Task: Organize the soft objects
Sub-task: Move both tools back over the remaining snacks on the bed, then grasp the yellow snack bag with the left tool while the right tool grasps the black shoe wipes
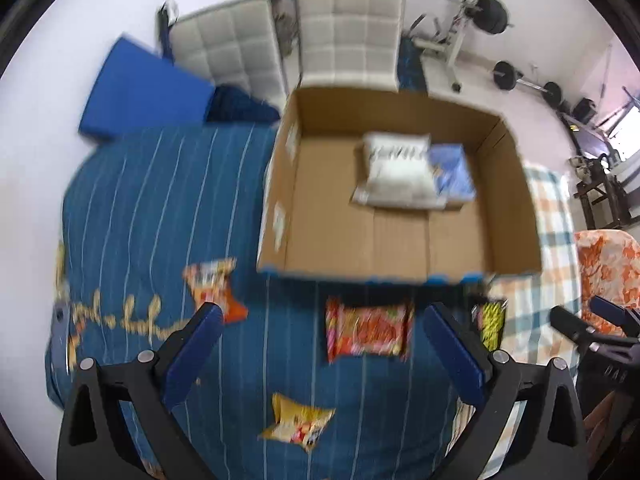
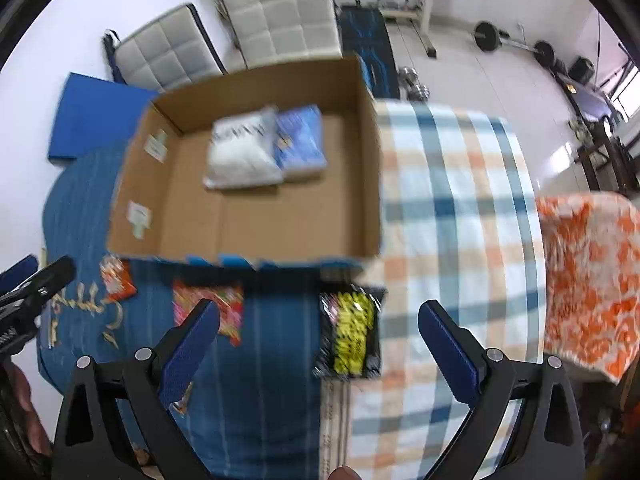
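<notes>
An open cardboard box (image 1: pixel 516 208) (image 2: pixel 168 196) stands on the bed and holds a white packet (image 1: pixel 398 170) (image 2: pixel 240 152) and a blue packet (image 1: pixel 452 168) (image 2: pixel 300 140). In front of it lie snack bags: a red-orange one (image 1: pixel 368 330) (image 2: pixel 224 308), a black-and-yellow one (image 1: pixel 492 324) (image 2: pixel 352 332), an orange one (image 1: pixel 214 288) (image 2: pixel 116 278) and a yellow one (image 1: pixel 298 424). My left gripper (image 1: pixel 322 352) hovers open above the red-orange bag. My right gripper (image 2: pixel 318 350) hovers open above the black-and-yellow bag. Neither holds anything.
A blue striped quilt (image 1: pixel 160 200) covers the left of the bed, a checked blanket (image 2: pixel 452 184) the right. An orange floral cloth (image 2: pixel 588 280) lies far right. White padded chairs (image 1: pixel 348 32), a blue mat (image 1: pixel 140 88) and weight equipment (image 1: pixel 488 12) stand behind.
</notes>
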Available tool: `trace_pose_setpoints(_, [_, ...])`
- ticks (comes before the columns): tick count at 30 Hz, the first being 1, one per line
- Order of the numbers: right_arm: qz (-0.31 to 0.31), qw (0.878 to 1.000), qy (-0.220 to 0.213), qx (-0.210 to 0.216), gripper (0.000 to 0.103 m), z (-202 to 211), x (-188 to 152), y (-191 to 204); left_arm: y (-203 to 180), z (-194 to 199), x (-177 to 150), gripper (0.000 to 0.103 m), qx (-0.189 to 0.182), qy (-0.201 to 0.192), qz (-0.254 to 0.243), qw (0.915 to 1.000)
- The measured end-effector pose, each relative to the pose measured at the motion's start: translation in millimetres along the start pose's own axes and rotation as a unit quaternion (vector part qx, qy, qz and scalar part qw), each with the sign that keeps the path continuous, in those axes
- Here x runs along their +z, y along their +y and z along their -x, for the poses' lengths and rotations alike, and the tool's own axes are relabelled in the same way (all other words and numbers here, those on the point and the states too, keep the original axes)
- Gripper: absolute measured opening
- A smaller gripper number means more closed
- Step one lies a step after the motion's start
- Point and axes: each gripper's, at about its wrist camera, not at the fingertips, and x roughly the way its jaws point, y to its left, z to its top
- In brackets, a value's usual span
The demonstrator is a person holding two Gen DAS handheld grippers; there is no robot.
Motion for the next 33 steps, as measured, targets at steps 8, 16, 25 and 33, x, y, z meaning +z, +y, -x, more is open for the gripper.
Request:
trace_pose_setpoints(8, [-0.041, 0.995, 0.083, -0.024, 0.101, -66, -53, -48, 31, -62, -51, 0.103, -0.011, 0.097, 0.079, 0.9920])
trace_pose_setpoints(16, [-0.079, 0.985, 0.151, -0.012, 0.101, -147, -76, -59, 39, -98, -72, 0.103, 0.026, 0.129, 0.094, 0.9869])
trace_pose_setpoints(25, [-0.076, 0.979, 0.186, -0.040, 0.087, -198, -96, -39, 105, -102, -98, 0.103, 0.051, 0.149, 0.169, 0.9730])
trace_pose_setpoints(33, [-0.041, 0.981, 0.178, -0.068, 0.068, -186, -121, -18, 119, -129, -168, 0.103, -0.094, 0.250, 0.304, 0.9145])
